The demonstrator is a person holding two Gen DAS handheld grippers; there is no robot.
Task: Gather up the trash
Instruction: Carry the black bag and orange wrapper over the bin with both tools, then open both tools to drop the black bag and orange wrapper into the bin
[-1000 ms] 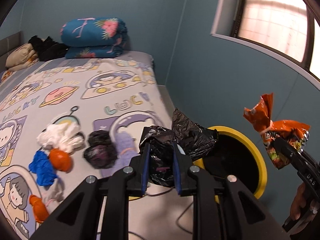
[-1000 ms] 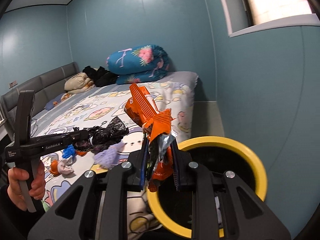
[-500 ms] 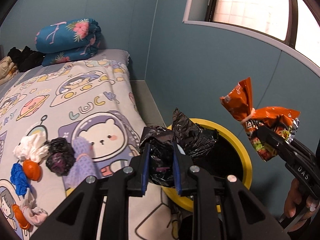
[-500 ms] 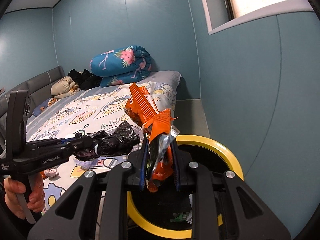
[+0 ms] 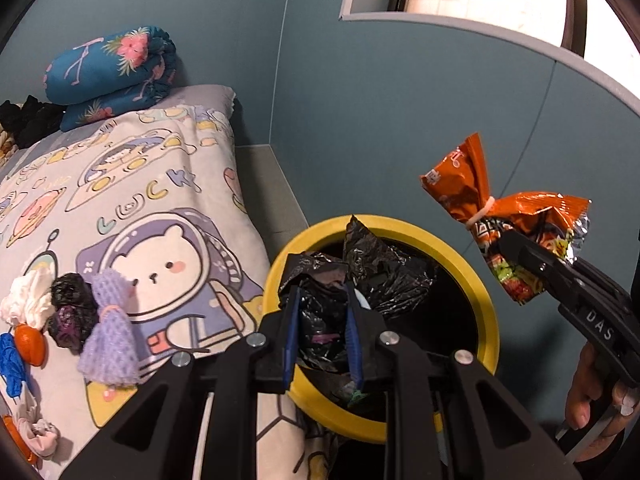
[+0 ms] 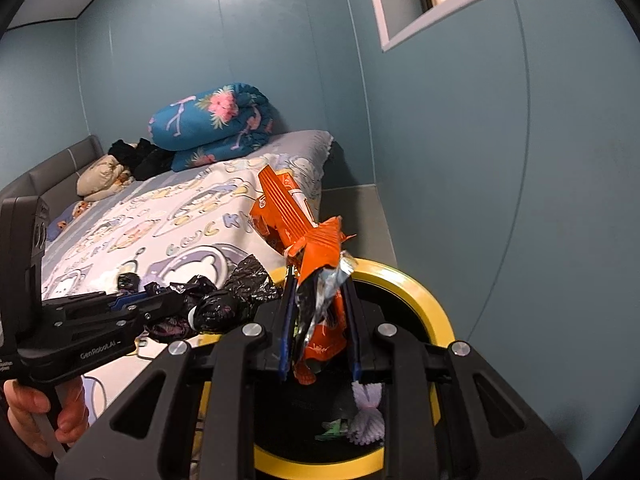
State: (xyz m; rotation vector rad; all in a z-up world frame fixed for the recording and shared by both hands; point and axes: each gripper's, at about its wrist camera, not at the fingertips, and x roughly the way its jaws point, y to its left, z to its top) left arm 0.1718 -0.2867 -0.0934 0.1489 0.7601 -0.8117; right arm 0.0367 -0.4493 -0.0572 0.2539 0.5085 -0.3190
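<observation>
My left gripper [image 5: 322, 300] is shut on a crumpled black plastic bag [image 5: 360, 276] and holds it over the left part of the yellow-rimmed bin [image 5: 486, 300]. My right gripper [image 6: 318, 294] is shut on an orange snack wrapper [image 6: 316, 256] tied with a white band and holds it above the bin [image 6: 428, 308]. The wrapper [image 5: 516, 224] hangs at the bin's right side in the left wrist view. The black bag [image 6: 224, 300] and left gripper [image 6: 136, 308] show in the right wrist view. Trash, including a white ruffled piece [image 6: 368, 412], lies inside the bin.
The bed [image 5: 132, 208] with a cartoon sheet holds more trash at its near left: a purple mesh piece [image 5: 108, 336], a dark bundle [image 5: 70, 312], white [image 5: 26, 300], orange [image 5: 30, 344] and blue [image 5: 10, 364] pieces. A folded blue quilt [image 5: 112, 72] lies at the far end. The blue wall stands right behind the bin.
Both grippers have moved from beside the bed to over the bin, still holding the black bag and the orange wrapper. The bin now sits directly under them.
</observation>
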